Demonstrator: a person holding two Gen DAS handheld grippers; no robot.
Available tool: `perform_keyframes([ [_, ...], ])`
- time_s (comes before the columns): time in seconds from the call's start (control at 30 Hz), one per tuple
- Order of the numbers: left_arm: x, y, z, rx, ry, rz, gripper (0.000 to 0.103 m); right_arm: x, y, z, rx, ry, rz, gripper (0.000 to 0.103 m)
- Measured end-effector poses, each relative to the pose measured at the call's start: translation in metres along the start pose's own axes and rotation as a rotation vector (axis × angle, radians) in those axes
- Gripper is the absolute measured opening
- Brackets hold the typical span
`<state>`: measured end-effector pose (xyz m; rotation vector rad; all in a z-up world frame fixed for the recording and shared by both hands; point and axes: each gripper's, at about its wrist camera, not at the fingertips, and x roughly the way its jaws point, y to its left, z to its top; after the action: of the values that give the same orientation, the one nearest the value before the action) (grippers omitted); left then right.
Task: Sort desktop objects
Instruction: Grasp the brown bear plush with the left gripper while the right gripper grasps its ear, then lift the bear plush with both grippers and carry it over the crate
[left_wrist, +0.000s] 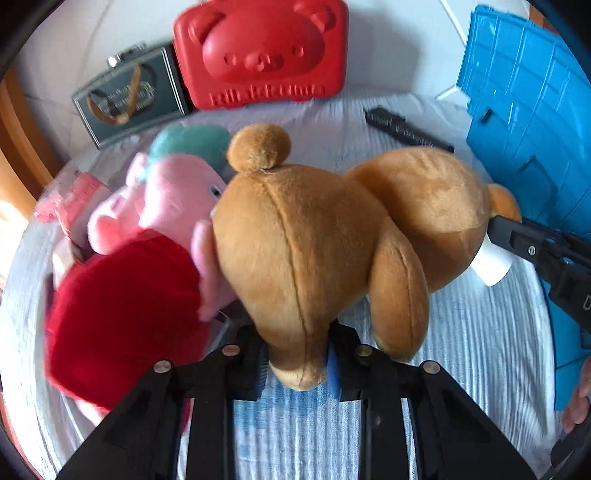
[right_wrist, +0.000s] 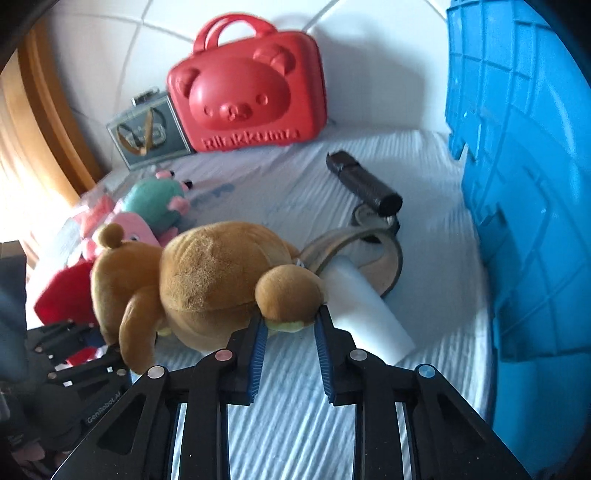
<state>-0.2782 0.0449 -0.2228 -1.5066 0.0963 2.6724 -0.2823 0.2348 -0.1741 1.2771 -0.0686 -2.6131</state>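
From the left wrist view, a red bear-face case (left_wrist: 260, 51) is leaning against the white wall, with raised lettering along its lower edge that is blurring too much to read. Beside it a grey framed box (left_wrist: 129, 98) is showing gold script that cannot be read either. The left gripper (left_wrist: 297, 363) is closing narrowly on one end of the brown plush bear (left_wrist: 314, 229), its blue pads (left_wrist: 334, 369) pressing the plush from both sides. The bear is stretching across the striped white counter cloth (left_wrist: 461, 350), touching a pink plush in a red dress (left_wrist: 147, 236) on its left. At the bear's far end the right gripper (left_wrist: 496, 225) is coming in from the right edge, touching the bear next to a white label (left_wrist: 491, 264). A blue crate (left_wrist: 524, 122) is standing on the right.

From the right wrist view, the red bear-face case (right_wrist: 245, 92) is showing raised writing that seems to be reading "Rilakkuma". The words "GenRobot.AI" are printed on the left gripper (right_wrist: 85, 369) body at lower left. The right gripper (right_wrist: 290, 323) is pinching a paw of the brown plush bear (right_wrist: 207, 280) between narrowly set blue pads (right_wrist: 260, 339). A white block (right_wrist: 365, 314) is lying just behind the paw, with a black cylinder (right_wrist: 364, 184) and a curved strap (right_wrist: 373, 247) farther back. The blue crate (right_wrist: 524, 184) is filling the right side.
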Motion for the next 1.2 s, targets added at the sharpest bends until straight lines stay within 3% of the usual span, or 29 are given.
perform_keyframes([
  [0.43,-0.103,0.011,0.006,-0.013,-0.251,0.047,0.024,-0.096,0.034,0.018,-0.087,-0.236,0.018,0.023],
  [0.8,-0.198,-0.001,0.012,0.021,-0.471,0.031,0.024,-0.199,0.047,0.03,-0.105,-0.455,-0.023,0.023],
  [1.07,-0.257,-0.035,0.018,0.091,-0.62,-0.037,0.024,-0.28,0.036,0.025,-0.074,-0.596,-0.102,0.023],
  [1.2,-0.282,-0.07,0.027,0.147,-0.683,-0.109,0.024,-0.32,0.016,0.019,-0.048,-0.656,-0.16,0.023],
])
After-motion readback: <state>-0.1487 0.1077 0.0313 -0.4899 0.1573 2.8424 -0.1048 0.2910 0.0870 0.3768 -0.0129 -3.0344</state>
